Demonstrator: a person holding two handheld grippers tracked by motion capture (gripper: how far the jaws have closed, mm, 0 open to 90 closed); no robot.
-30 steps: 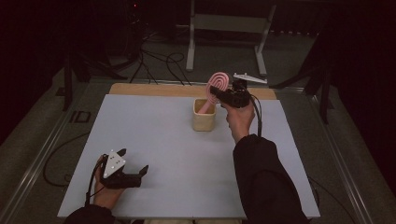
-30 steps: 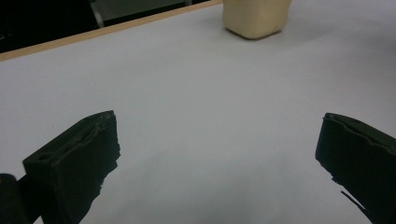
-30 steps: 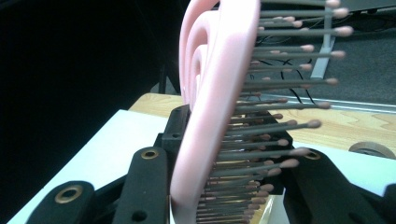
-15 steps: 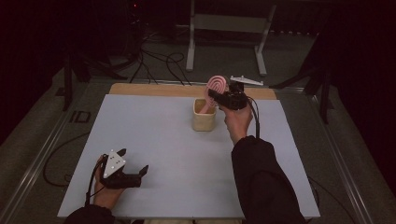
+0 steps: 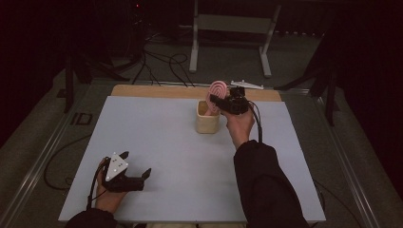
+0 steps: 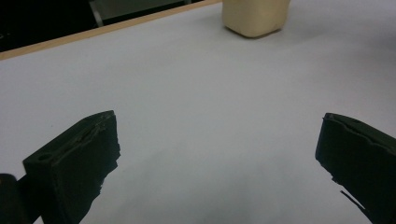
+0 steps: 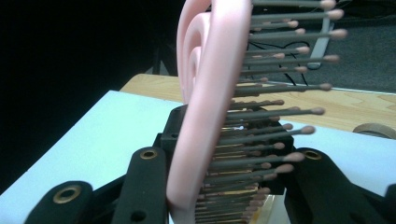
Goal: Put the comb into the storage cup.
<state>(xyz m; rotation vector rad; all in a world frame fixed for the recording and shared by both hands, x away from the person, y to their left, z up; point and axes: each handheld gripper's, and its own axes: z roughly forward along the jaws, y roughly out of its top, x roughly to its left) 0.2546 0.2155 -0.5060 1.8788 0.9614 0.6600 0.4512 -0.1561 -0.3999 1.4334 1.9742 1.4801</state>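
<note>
Looks like a lab recording rig I'm working in: white tabletop [image 5: 157, 142] on a wooden board, dark curtains, floor cables [image 5: 161, 61], metal stand [image 5: 228, 28] behind.

- Table [image 5: 157, 142]: pale grey-white top, with a bare wooden strip [image 5: 157, 91] exposed along the far edge.
- Beige container [image 5: 207, 121]: stands upright on the top, toward the far side near the middle.
- Left gripper [image 5: 135, 175]: rests on the near-left corner of the top.

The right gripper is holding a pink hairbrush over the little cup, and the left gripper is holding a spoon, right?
Not quite. The left gripper holds nothing; the left gripper view shows its jaws open over the bare table. The right gripper does hold the pink hairbrush over the cup.
</note>
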